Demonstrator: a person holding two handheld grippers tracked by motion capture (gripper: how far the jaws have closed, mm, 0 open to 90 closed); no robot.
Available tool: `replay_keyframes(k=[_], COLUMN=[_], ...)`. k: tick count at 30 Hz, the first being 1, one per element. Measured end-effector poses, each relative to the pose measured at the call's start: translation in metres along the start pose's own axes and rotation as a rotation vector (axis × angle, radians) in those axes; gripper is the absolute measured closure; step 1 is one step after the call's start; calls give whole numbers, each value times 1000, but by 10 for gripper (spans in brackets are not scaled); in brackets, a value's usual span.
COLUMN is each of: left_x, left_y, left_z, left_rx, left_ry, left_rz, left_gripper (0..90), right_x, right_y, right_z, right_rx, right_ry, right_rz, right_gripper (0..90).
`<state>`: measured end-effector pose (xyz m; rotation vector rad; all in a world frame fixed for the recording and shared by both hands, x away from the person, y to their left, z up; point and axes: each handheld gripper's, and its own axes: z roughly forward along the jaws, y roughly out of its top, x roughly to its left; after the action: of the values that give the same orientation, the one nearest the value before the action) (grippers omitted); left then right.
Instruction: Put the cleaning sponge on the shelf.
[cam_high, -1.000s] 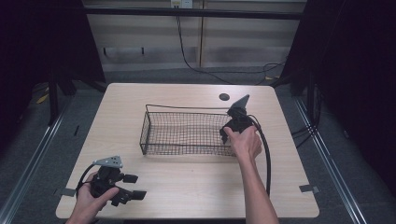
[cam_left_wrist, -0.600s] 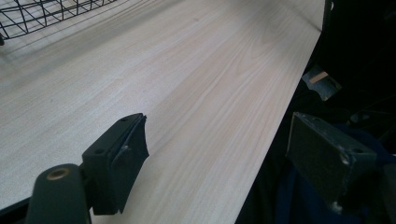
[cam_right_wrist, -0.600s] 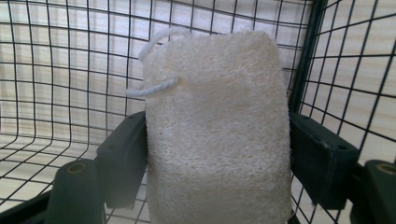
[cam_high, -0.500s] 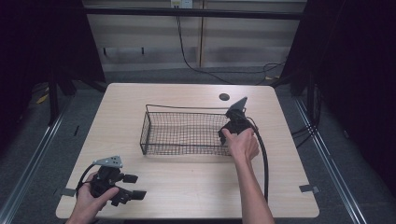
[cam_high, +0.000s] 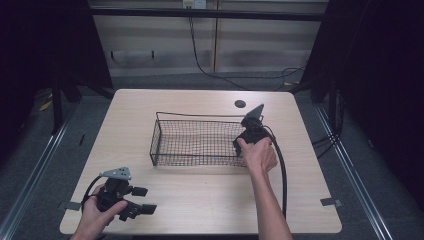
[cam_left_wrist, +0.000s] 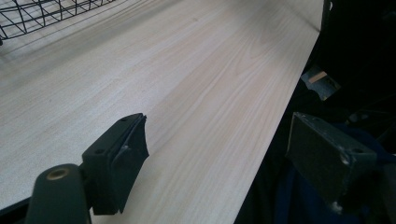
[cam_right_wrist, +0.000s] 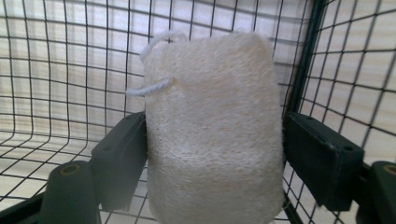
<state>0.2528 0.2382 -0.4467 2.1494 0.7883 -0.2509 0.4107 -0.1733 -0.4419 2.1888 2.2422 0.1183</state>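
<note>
Releasing looks like the step in hand: the right tool (cam_right_wrist: 212, 163) sits at the right end of the black wire-mesh basket (cam_high: 200, 142), with the cream-coloured oblong loofah sponge with a white cord loop (cam_right_wrist: 212, 126) between its jaws. The jaws have just been opening. The left pad (cam_right_wrist: 122, 158) seems to brush the sponge's edge and the right one stands just off it, so I'd call the grip let go, though the fuzzy edge makes contact hard to judge. The sponge's long axis runs straight out along the tool's line, loop end farthest away, and basket mesh lies behind and beneath it. The key relation: the sponge is dead ahead between the jaws, so backing out along that same axis should clear it without dragging. The left tool (cam_high: 131, 202) rests wide open and empty at the near left corner of the pale wooden surface (cam_high: 200, 190), well apart from the basket, so the right hand is far nearer.
</note>
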Motion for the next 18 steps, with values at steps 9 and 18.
replay_keyframes(k=[9,18], left_x=[0,0], left_y=[0,0], left_z=[0,0], left_rx=[-6,-7], left_ry=[3,3], left_rz=[1,2], left_gripper=[197,197], right_x=[-2,-4], right_y=[-1,-3], right_z=[-6,-11], right_rx=[-13,-23], right_ry=[23,41], right_rz=[-17,-33], right_gripper=[169,174])
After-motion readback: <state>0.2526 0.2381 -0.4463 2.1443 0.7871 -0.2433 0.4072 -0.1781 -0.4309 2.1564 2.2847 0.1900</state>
